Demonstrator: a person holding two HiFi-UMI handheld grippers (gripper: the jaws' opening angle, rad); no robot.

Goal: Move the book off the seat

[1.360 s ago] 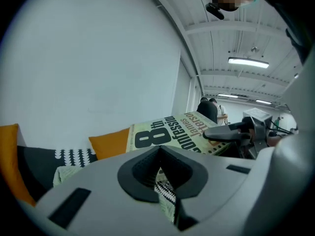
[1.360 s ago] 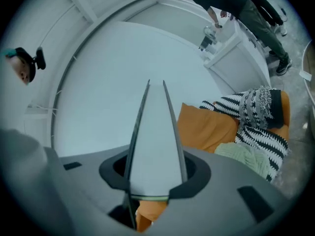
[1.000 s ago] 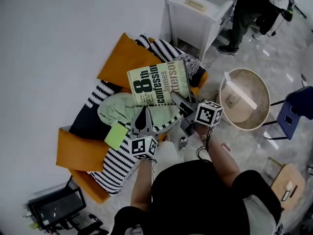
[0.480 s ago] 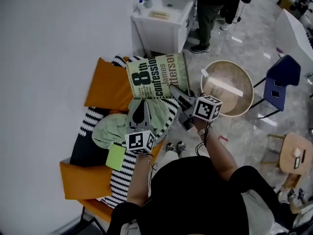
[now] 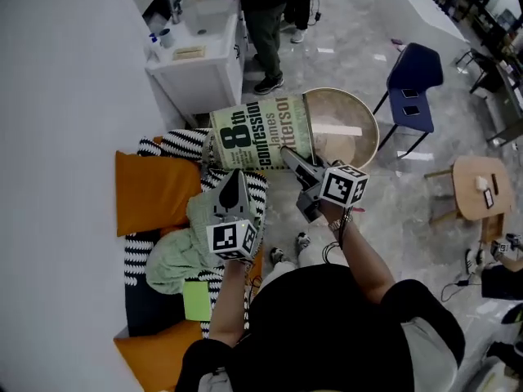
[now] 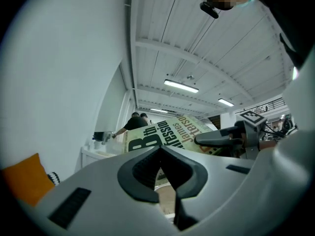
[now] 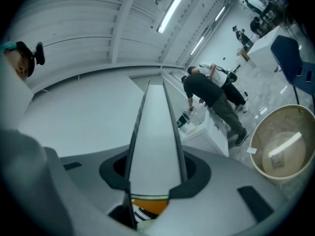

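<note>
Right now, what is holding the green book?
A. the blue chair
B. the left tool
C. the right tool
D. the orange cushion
C: the right tool has its jaws pressed on the edge of the book, while the left tool sits just below the book with nothing between its jaws.

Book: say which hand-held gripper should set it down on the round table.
Right. The right hand-held gripper clamps the book beside the table; the left hand-held gripper is shut, empty, over the seat.
</note>
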